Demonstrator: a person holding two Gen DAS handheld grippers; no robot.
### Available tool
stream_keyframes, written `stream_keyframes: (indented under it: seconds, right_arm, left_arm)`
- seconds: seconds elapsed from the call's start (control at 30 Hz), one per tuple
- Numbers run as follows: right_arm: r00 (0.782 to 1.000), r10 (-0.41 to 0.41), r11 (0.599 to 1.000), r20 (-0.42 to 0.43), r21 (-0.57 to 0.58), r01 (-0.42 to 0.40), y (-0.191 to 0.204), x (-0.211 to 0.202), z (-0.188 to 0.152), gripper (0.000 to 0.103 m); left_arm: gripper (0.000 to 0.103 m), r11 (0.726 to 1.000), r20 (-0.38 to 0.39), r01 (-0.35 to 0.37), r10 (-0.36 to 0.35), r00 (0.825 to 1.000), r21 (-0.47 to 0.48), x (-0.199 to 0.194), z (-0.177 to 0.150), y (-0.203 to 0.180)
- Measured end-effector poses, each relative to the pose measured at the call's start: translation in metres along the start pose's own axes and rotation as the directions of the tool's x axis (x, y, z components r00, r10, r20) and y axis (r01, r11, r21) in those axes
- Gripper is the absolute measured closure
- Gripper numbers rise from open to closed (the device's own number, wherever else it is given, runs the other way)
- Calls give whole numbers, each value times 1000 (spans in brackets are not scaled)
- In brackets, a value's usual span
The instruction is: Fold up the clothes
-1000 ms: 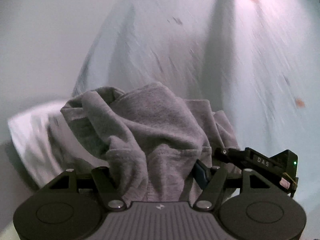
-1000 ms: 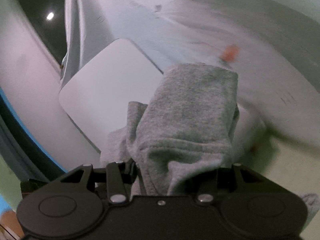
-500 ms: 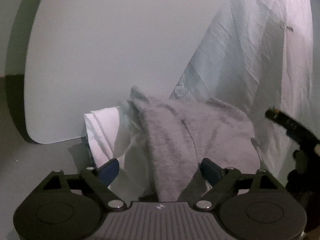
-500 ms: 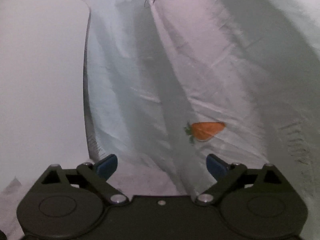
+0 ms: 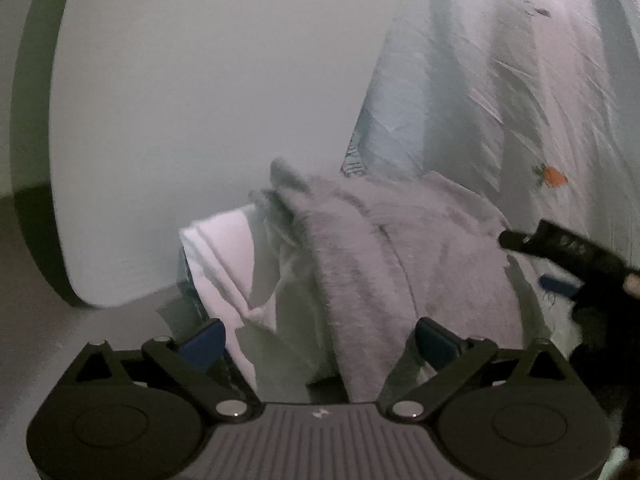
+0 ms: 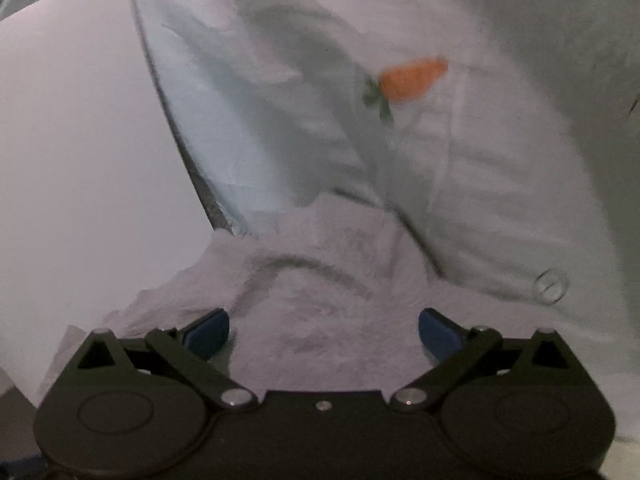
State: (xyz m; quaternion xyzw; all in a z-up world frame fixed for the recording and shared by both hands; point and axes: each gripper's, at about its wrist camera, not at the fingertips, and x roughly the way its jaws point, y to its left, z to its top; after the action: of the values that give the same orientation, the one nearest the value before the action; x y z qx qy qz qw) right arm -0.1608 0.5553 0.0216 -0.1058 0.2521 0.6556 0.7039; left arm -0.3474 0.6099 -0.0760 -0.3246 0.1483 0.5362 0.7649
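A folded grey sweatshirt (image 5: 384, 264) lies on top of a stack of folded white clothes (image 5: 224, 256). My left gripper (image 5: 318, 338) is open just in front of this stack, its blue pads on either side of the grey cloth's near edge. The right gripper (image 6: 324, 334) is also open, hovering low over the same grey sweatshirt (image 6: 320, 280) with nothing between its pads. In the left wrist view the right gripper (image 5: 560, 248) shows as a dark shape at the right edge of the pile.
A pale sheet with a carrot print (image 6: 412, 78) is draped behind the pile and to the right. A white rounded board (image 5: 192, 100) stands at the left. Grey surface (image 5: 60, 340) lies at the near left.
Both grippers have let go of the grey sweatshirt, which now rests on the white stack. They opened and drew back slightly; the right one dipped lower over the pile.
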Motion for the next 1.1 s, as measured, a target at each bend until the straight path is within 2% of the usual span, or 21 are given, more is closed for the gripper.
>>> stream_keyframes:
  seconds: [0.2,0.33,0.47,0.63,0.8,1.1]
  right_arm:
    - [997,-37,999,71,11,36,15,-81,-7,0]
    - [995,-54,998,79,22,52,15,-115,-10,0]
    - [992,-83,996,98,38,80,8,-166,-28,0]
    - [989,-104,994,105,53,99,-15,-227,-51,0]
    - [987,-138,989,82,58,134,-33,-286,-84,0]
    - [987,-159,987,30,33,158,-47,-374,-153,0]
  left_arm:
    - [0,991,66,21,-30,997,130,-46,-4,-27]
    - [0,988,107,52,-69,992,148,-90,-12,-34]
    - [0,980,144,100,-126,982,173,-134,-27,-45]
    - [0,971,195,95,-139,971,220,-190,-54,-68]
    - [0,973,206,61,-108,972,225,-246,-93,-88]
    - [0,965,141,-9,-29,990,264,-317,-166,-110]
